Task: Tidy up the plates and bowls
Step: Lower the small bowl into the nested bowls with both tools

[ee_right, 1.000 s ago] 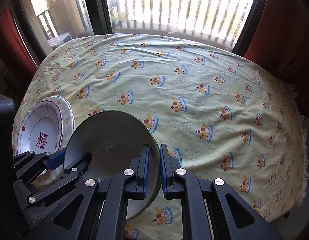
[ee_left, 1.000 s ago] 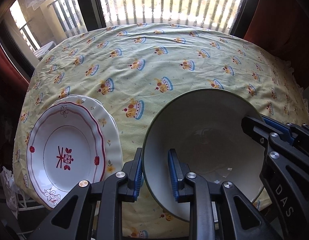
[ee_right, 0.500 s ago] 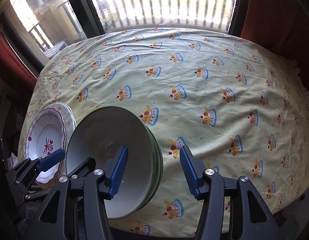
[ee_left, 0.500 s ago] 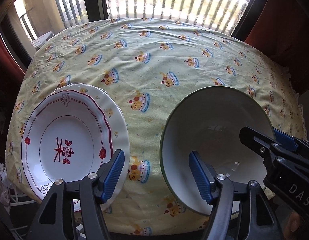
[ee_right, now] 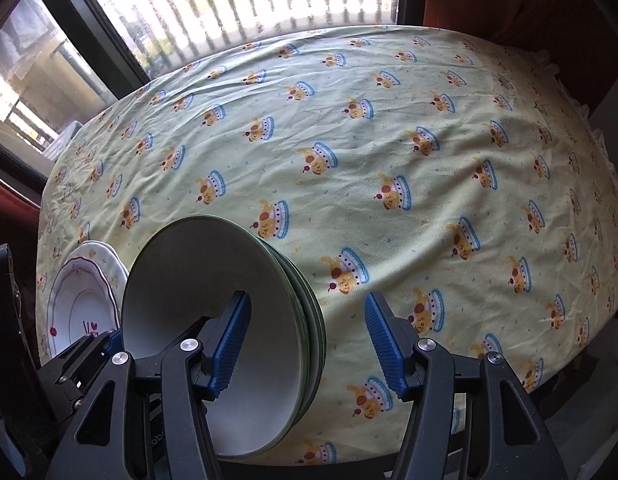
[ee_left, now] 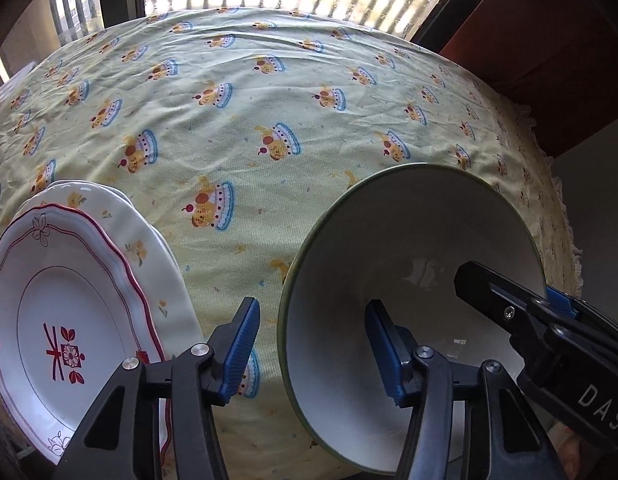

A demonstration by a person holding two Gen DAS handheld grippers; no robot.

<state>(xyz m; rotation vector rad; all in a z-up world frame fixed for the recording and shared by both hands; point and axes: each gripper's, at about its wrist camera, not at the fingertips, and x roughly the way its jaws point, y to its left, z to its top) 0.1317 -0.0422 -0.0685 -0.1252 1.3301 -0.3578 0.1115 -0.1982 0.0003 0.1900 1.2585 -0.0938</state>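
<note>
A stack of white bowls with green rims (ee_left: 409,240) (ee_right: 213,280) sits on the table near its front edge. Left of it lies a stack of white plates, the top one with a red scalloped line and red flower motif (ee_left: 65,320) (ee_right: 81,300). My left gripper (ee_left: 313,344) is open, its jaws astride the bowls' left rim without touching. My right gripper (ee_right: 307,344) is open, its jaws astride the bowls' right rim. The right gripper's body also shows in the left wrist view (ee_left: 549,332).
The table is covered by a pale yellow cloth with a cake print (ee_left: 269,100) (ee_right: 389,140). A window with vertical bars (ee_right: 249,4) lies behind it. Red curtains (ee_left: 549,40) hang at the right. The table's frilled edge drops off at the right (ee_right: 601,160).
Both grippers were shut on the top bowl's rim a second ago. They have let go, opened wide and drawn back slightly. The bowl now rests on the stack.
</note>
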